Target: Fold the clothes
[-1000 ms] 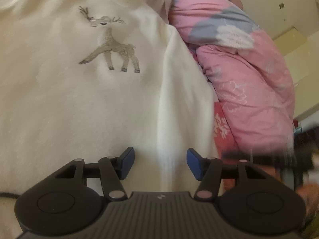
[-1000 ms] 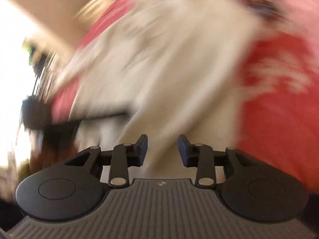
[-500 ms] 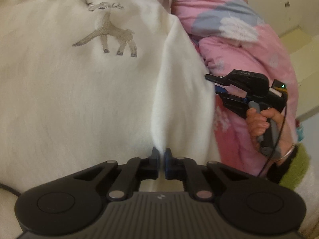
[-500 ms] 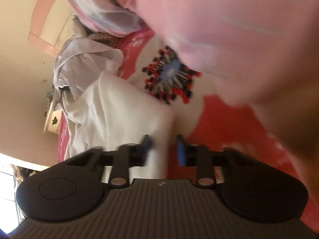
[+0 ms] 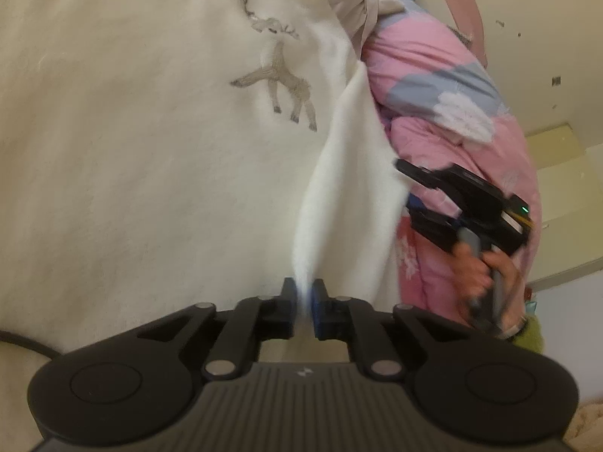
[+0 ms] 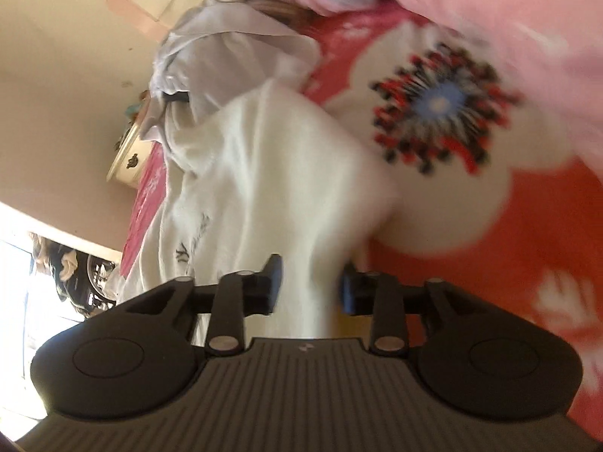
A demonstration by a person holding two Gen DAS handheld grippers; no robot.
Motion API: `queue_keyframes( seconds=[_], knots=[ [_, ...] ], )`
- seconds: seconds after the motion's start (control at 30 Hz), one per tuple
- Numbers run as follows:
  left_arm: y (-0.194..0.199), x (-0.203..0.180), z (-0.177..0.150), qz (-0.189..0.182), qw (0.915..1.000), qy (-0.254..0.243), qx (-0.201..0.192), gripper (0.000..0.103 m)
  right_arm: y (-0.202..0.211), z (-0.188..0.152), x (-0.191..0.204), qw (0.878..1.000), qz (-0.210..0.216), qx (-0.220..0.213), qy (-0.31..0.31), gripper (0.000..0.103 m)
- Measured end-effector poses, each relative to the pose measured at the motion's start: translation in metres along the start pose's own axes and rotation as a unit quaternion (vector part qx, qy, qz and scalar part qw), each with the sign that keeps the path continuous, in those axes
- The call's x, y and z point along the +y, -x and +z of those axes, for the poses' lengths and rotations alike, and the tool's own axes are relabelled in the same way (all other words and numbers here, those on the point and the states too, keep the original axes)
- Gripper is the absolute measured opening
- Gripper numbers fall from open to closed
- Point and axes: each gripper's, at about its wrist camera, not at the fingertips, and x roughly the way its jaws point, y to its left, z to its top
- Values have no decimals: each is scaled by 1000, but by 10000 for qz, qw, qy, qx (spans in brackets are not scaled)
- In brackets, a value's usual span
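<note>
- Left gripper [image 5: 304,303]: fingers pinched together on a raised fold of the cream sweater [image 5: 150,143].
- Right gripper [image 6: 309,288]: fingers apart, sweater cloth between them, not clamped.
- Sweater lies spread on the bed, deer [image 5: 279,75] up.
- Pink quilt [image 5: 452,86] just beside it.
- Red floral sheet [image 6: 471,233] under the sweater's edge.
</note>
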Motion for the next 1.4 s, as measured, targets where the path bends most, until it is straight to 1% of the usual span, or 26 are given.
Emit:
queue_keyframes(
  seconds=[0.03, 0.07, 0.1, 0.2, 0.27, 0.3, 0.33, 0.37, 0.43, 0.5, 0.53, 0.57, 0.6, 0.63, 0.67, 0.73, 0.87, 1.1, 1.17, 1.27, 1.33, 1.4],
  knots=[
    [0, 1, 0, -7, 10000, 34, 41, 20, 8, -9, -2, 9999, 71, 83, -55, 41],
    [-1, 2, 0, -27, 9999, 61, 82, 22, 17, -18, -3, 9997, 143, 166, -111, 46],
    [-2, 3, 0, -47, 9999, 79, 117, 27, 25, -29, -3, 9992, 210, 305, -119, 48],
    [-5, 4, 0, -95, 9996, 148, 202, 29, 42, -72, 2, 9958, 347, 845, -110, 49],
    [-9, 7, 0, -102, 9993, 281, 208, 23, 45, -99, 3, 9922, 377, 1162, -230, 49],
    [-10, 11, 0, -121, 9990, 380, 207, 15, 44, -112, 3, 9901, 386, 1319, -295, 49],
    [-11, 14, -1, -141, 9986, 466, 204, 10, 40, -123, 3, 9884, 386, 1428, -336, 49],
    [-12, 17, -2, -162, 9981, 551, 201, 9, 36, -132, 3, 9874, 377, 1494, -365, 49],
    [-13, 23, -4, -329, 9965, 744, 197, 6, 27, -146, 7, 9879, 412, 1457, -348, 48],
    [-11, 30, -7, -525, 9937, 972, 169, 6, 23, -156, 13, 9890, 425, 1395, -241, 40],
    [-10, 33, -9, -629, 9918, 1098, 161, 5, 28, -157, 16, 9894, 380, 1399, -97, 29],
    [-8, 36, -12, -731, 9900, 1194, 164, 5, 32, -158, 18, 9895, 336, 1403, 46, 21],
    [-6, 36, -14, -794, 9893, 1212, 179, 5, 36, -159, 21, 9895, 292, 1406, 190, 18],
    [-4, 35, -17, -832, 9892, 1193, 199, 5, 40, -160, 23, 9892, 247, 1408, 334, 11],
    [-2, 33, -20, -849, 9896, 1138, 244, 5, 45, -161, 26, 9886, 203, 1411, 477, 8],
    [-1, 26, -27, -846, 9912, 944, 383, 5, 53, -164, 31, 9869, 114, 1415, 764, 8],
    [-6, 4, -44, -754, 9939, 305, 742, 5, 70, -168, 41, 9808, -65, 1419, 1334, 7],
    [-24, -23, -54, -644, 9915, -453, 1037, 5, 98, -172, 52, 9652, -405, 1355, 2202, 7],
    [-30, -29, -58, -541, 9897, -674, 1141, 5, 102, -174, 50, 9611, -521, 1390, 2328, 7],
    [-38, -33, -66, -321, 9859, -996, 1308, 5, 86, -179, 44, 9557, -740, 1518, 2410, 7],
    [-44, -35, -69, -179, 9832, -1133, 1422, 6, 76, -183, 39, 9528, -881, 1606, 2422, 8],
    [-49, -36, -70, -81, 9805, -1218, 1542, 7, 72, -183, 33, 9525, -960, 1685, 2349, 10]
  ],
)
